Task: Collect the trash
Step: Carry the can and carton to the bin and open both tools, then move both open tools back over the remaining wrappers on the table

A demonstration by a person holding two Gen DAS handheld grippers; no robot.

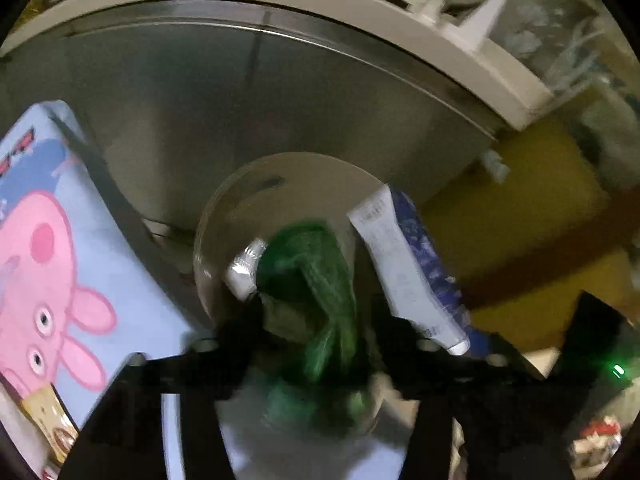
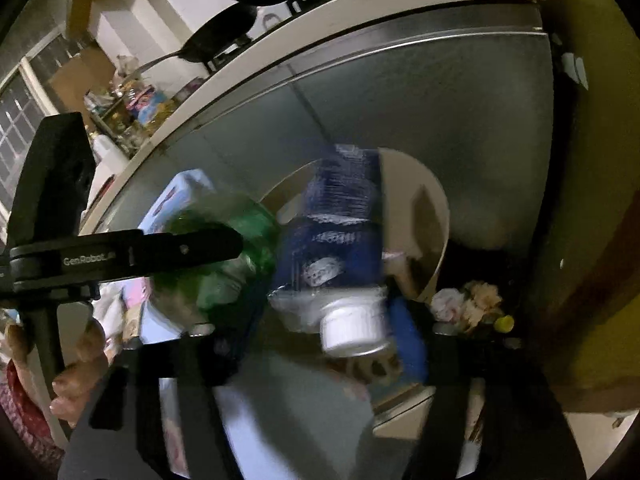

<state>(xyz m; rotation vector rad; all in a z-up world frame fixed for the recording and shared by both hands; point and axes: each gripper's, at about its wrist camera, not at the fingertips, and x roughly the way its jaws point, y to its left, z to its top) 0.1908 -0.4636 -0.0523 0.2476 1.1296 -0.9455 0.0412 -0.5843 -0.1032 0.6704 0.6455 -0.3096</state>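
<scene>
My left gripper [image 1: 316, 320] is shut on a crumpled green plastic wrapper [image 1: 316, 280], held over a round pale bin [image 1: 248, 200]. It shows as a green blur in the right wrist view [image 2: 224, 248], with the left gripper's black finger [image 2: 160, 246] across it. My right gripper [image 2: 320, 320] is shut on a blue and white tube [image 2: 340, 220] with a white cap [image 2: 352, 330], cap towards the camera. The same tube [image 1: 404, 272] leans at the bin's right rim in the left wrist view. A small silver wrapper [image 1: 244, 268] lies inside the bin.
A light blue Peppa Pig box [image 1: 56, 260] stands left of the bin. A steel cabinet front [image 1: 260, 100] under a white counter edge [image 1: 360, 28] rises behind. Crumpled paper scraps [image 2: 468, 300] lie on the floor to the right, near a yellow wall [image 2: 592, 160].
</scene>
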